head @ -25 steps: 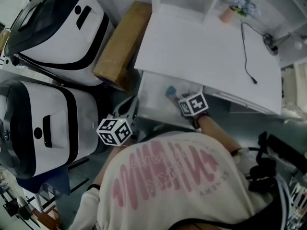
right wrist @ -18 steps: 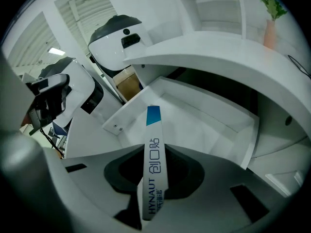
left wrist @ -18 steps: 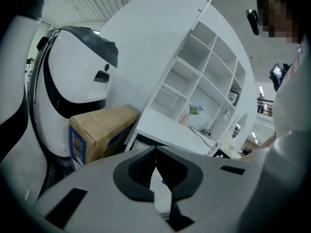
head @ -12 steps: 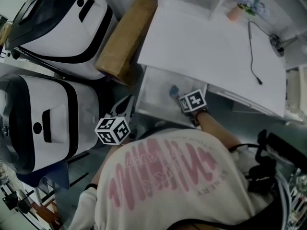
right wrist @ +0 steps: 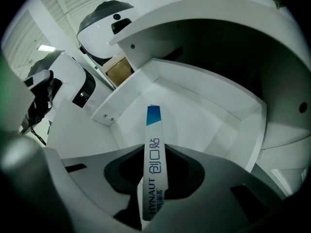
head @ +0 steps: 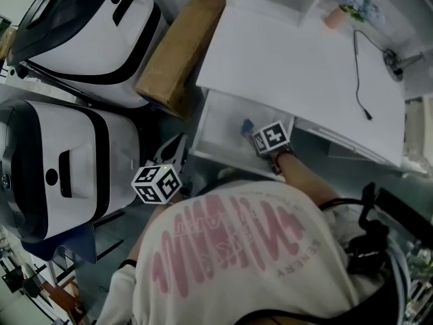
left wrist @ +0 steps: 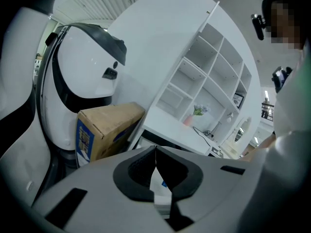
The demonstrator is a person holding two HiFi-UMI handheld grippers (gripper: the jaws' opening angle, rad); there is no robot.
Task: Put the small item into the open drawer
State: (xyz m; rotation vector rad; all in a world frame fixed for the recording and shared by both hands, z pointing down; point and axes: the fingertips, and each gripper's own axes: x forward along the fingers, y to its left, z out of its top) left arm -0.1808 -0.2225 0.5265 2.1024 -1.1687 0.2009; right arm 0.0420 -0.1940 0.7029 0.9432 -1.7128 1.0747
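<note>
Now the right gripper (right wrist: 154,148) has its jaws clenched on the small item (right wrist: 151,178), a thin packet. Its long axis points down into the open drawer (right wrist: 209,115), over the bare floor; the left gripper (left wrist: 155,149), jaws pressed together and empty, is farther away, beside the drawer

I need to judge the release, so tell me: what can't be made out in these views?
- Right gripper view: whether the small box, clamped in the right hand-held gripper, touches the drawer floor; the angle doesn't show it.
- Head view: that gripper's jaws, hidden under its marker cube; part of the drawer's near edge, under the person's shirt.
- Left gripper view: most of the drawer, behind the left hand-held gripper's own body.
</note>
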